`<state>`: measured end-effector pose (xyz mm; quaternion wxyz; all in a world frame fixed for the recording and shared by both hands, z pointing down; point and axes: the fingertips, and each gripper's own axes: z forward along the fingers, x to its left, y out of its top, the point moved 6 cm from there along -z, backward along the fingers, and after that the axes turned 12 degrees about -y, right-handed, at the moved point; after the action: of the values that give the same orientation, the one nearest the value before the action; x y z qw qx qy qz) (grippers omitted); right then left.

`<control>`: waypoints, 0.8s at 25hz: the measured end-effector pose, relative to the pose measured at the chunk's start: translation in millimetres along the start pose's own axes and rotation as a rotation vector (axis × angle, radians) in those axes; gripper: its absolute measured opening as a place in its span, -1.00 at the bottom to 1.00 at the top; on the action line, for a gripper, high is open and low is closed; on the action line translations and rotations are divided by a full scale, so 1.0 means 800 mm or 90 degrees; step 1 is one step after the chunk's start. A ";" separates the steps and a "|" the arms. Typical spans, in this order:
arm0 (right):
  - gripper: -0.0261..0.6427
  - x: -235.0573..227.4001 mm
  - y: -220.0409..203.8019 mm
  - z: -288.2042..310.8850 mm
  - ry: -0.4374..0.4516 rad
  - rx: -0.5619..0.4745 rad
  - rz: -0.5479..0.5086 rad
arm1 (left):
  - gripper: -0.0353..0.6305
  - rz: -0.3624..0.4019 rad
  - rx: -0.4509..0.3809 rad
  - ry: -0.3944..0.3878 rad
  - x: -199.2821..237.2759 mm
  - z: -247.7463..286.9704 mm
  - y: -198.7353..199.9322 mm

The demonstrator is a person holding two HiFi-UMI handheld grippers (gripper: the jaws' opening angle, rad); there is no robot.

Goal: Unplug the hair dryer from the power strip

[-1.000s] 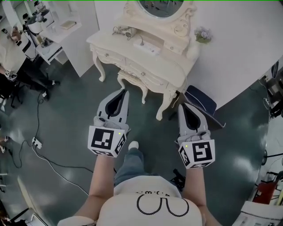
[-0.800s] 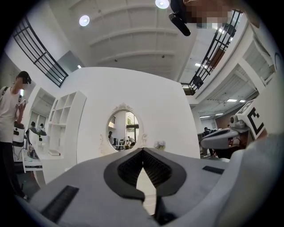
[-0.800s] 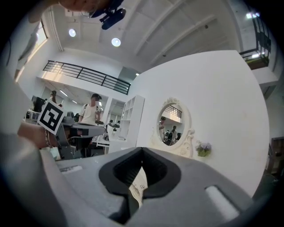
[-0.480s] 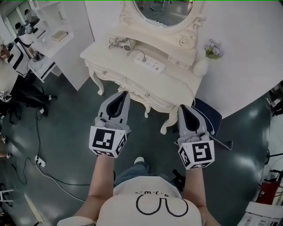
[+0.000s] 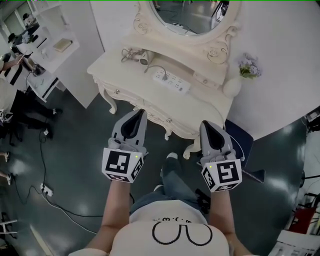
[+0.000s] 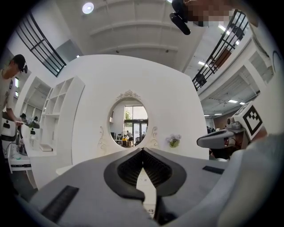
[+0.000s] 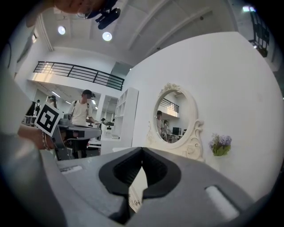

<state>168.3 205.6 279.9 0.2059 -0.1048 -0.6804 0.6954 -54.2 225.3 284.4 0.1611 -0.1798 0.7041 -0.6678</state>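
Note:
A pale hair dryer (image 5: 142, 55) lies at the back left of a cream dressing table (image 5: 135, 82). Its cord loops to a plug (image 5: 163, 76) that sits in a white power strip (image 5: 171, 81) in the middle of the tabletop. My left gripper (image 5: 141, 112) is held level in front of the table's front edge, jaws shut and empty. My right gripper (image 5: 205, 123) hangs level beside it, also shut and empty, short of the table's right end. Both gripper views face the oval mirror (image 6: 128, 122), and the jaws hide the dryer and strip there.
An oval mirror (image 5: 192, 15) backs the table, with a small flower pot (image 5: 248, 68) at its right end. A white shelf unit (image 5: 57, 45) stands to the left. A dark blue seat (image 5: 241, 145) sits under the table's right side. A cable and socket block (image 5: 45, 189) lie on the floor at left.
The person has walked toward the dressing table, which now lies lower and nearer in the head view. Both grippers came forward with the body and stayed shut.

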 end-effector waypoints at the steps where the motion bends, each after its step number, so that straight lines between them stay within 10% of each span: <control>1: -0.93 0.000 -0.001 0.010 0.002 -0.001 0.001 | -0.90 -0.002 0.001 0.001 0.006 0.005 -0.003; 20: -0.92 -0.071 -0.054 0.290 -0.006 0.049 0.056 | -0.87 -0.086 0.098 -0.072 0.172 0.248 -0.085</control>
<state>126.1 -28.5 327.1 0.1757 -0.1234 -0.6489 0.7300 -80.1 -17.4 342.8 0.1686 -0.2515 0.6269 -0.7179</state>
